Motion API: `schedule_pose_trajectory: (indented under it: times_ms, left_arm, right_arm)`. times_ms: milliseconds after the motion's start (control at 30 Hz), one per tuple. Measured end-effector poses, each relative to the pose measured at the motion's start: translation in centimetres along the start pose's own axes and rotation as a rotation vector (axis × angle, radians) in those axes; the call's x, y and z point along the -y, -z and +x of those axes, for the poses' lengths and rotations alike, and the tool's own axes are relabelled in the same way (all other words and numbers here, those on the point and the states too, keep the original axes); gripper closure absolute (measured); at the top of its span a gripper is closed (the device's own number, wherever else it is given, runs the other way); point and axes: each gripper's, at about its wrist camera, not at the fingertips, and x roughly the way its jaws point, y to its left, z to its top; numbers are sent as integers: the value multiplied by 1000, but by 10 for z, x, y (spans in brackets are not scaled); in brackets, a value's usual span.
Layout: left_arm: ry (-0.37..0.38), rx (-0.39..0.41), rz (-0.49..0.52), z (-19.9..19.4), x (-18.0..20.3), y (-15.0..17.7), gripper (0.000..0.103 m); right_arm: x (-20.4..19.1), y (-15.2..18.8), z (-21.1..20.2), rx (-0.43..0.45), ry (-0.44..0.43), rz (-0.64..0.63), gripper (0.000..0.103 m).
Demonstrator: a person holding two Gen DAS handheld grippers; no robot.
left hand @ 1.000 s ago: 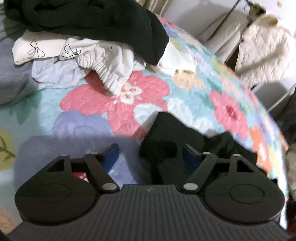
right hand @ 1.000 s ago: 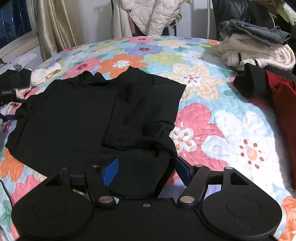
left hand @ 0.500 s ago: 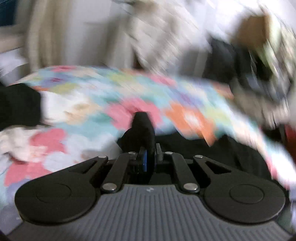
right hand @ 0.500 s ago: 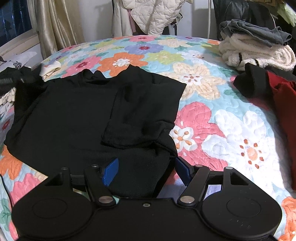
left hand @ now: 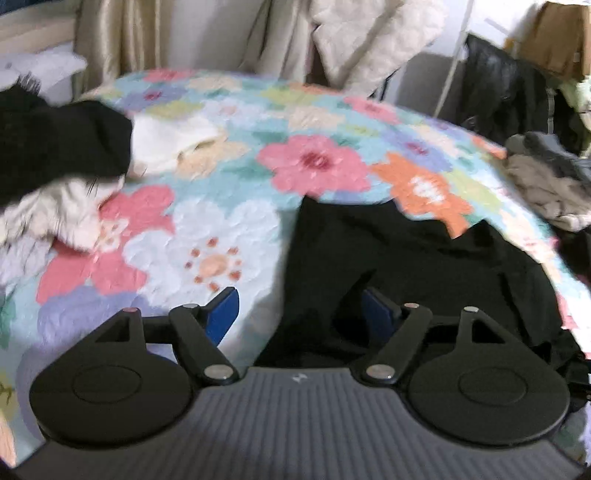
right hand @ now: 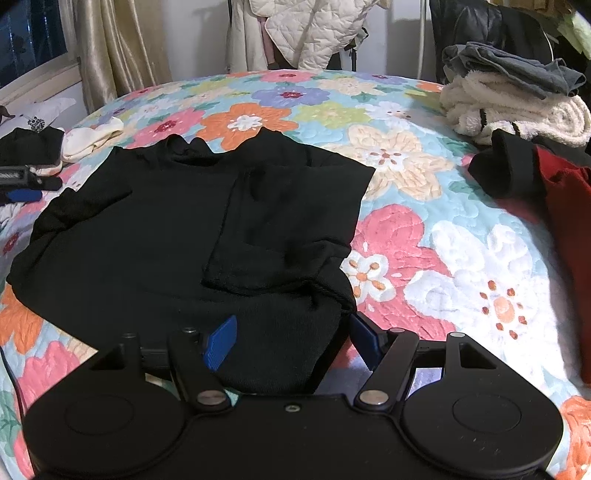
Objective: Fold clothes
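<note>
A big bed is wearing a flowery quilt [right hand: 436,236] in pink, orange, white and blue. Shiny gold curtains [right hand: 122,48] are hanging by a dark window [right hand: 33,33] (its pale sill is showing below). A puffy cream jacket [right hand: 310,26] is hanging against the white wall [right hand: 199,33] behind the bed.

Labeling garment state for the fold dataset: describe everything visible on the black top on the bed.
The black top is a dark knit-looking garment lying mostly flat on the floral quilt, neck end away from the camera. Its right side and sleeve are already folded inward over the body, leaving a doubled panel with a hemmed edge. The left sleeve lies slightly rumpled, not folded in. The near hem sits between the open fingers of the right claw; the left claw, also open, is at its left edge. Neither grips it.
</note>
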Motion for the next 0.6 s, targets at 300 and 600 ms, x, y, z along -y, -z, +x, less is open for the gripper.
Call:
schedule_pose_trajectory:
  times_ms: [300,600]
  left_arm:
    - [-24,-44,594,-14,100,35,40]
    - [26,39,510,-46,94,25,35]
  right_arm:
    - [1,1,-2,3,0,7,31]
    - [0,1,-2,0,-4,3,31]
